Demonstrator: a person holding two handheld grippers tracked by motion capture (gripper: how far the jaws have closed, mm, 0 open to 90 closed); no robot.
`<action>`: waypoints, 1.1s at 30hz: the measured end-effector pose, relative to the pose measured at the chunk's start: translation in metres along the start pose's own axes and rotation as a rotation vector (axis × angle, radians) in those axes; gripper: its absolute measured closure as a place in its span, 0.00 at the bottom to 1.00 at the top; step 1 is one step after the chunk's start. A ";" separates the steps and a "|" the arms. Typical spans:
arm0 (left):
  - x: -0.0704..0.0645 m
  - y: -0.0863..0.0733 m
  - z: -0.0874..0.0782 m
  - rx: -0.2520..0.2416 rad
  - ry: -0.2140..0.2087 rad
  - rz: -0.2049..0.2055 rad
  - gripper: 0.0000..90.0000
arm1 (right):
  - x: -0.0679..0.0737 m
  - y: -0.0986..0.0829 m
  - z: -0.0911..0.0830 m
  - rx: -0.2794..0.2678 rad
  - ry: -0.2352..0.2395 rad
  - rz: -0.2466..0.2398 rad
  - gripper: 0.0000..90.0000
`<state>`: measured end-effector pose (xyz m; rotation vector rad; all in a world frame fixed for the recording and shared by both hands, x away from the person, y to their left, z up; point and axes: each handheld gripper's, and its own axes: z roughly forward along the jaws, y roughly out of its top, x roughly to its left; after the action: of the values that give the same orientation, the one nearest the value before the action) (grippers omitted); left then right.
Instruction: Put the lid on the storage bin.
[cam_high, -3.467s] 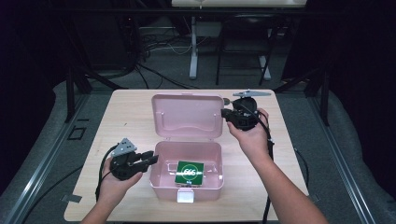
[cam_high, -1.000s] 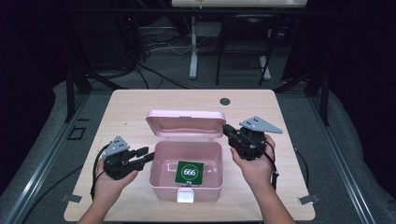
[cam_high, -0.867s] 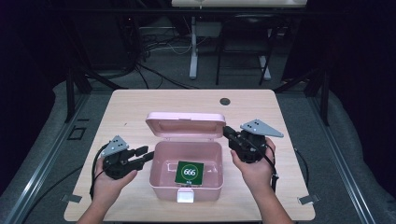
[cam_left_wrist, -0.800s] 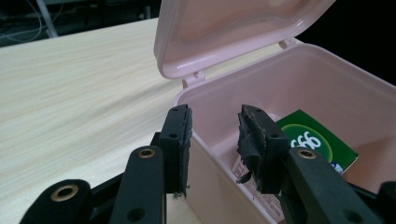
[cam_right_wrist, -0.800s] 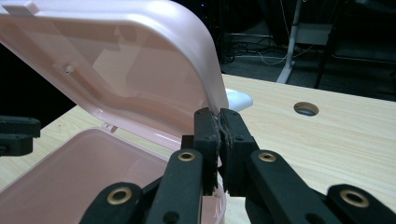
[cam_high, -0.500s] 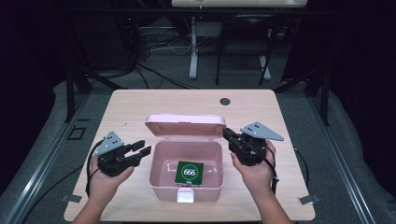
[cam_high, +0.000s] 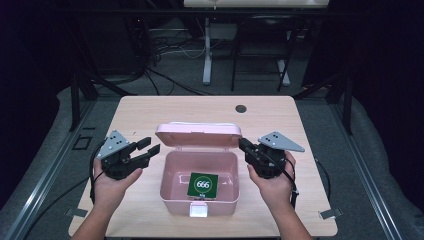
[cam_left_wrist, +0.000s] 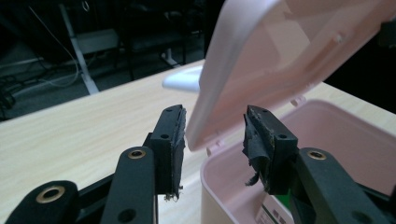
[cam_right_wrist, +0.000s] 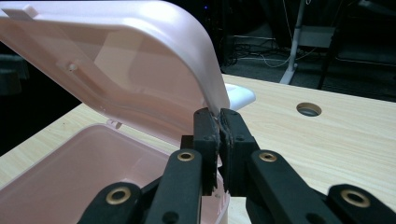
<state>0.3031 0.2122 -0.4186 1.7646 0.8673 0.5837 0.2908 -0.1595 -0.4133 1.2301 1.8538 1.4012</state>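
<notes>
2 grippers flank the pink box (cam_high: 199, 184), which sits at the middle of the table (cam_high: 150, 107) with its lid (cam_high: 198, 135) standing partly raised over the back edge. Inside, a green card (cam_high: 202, 185) marked 666 lies flat on the floor of the box.

Our right gripper (cam_right_wrist: 218, 125) has its jaws pinched on the lid's right edge, right at the corner, as the right gripper view shows. Our left gripper (cam_left_wrist: 214, 133) waits with its jaws parted, the lid's left edge sitting just beyond the gap between them and touching neither pad.

We judge the step in hand to be closing the lid. To do it well, we should swing the right gripper in an arc about the hinge, not push straight down, so the thin plastic edge does not slip from the pads. We should keep the left gripper clear of the rim, or use it only to steady the box wall if the box starts to slide. Near the end, we should let go before the jaws get trapped between lid and rim, then press the front catch (cam_high: 198, 211) home.
</notes>
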 end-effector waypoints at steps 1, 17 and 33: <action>-0.001 0.003 0.001 -0.011 0.001 0.000 0.64 | 0.000 0.000 0.000 0.000 0.001 0.002 0.95; -0.006 0.018 0.004 -0.093 0.004 -0.017 0.71 | -0.002 -0.001 -0.001 -0.001 0.014 0.014 0.95; -0.008 0.023 0.004 -0.111 -0.022 -0.022 0.78 | -0.010 -0.002 -0.009 0.004 0.014 0.026 0.85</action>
<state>0.3078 0.1987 -0.3978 1.6561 0.8227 0.5856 0.2877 -0.1727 -0.4140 1.2533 1.8575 1.4244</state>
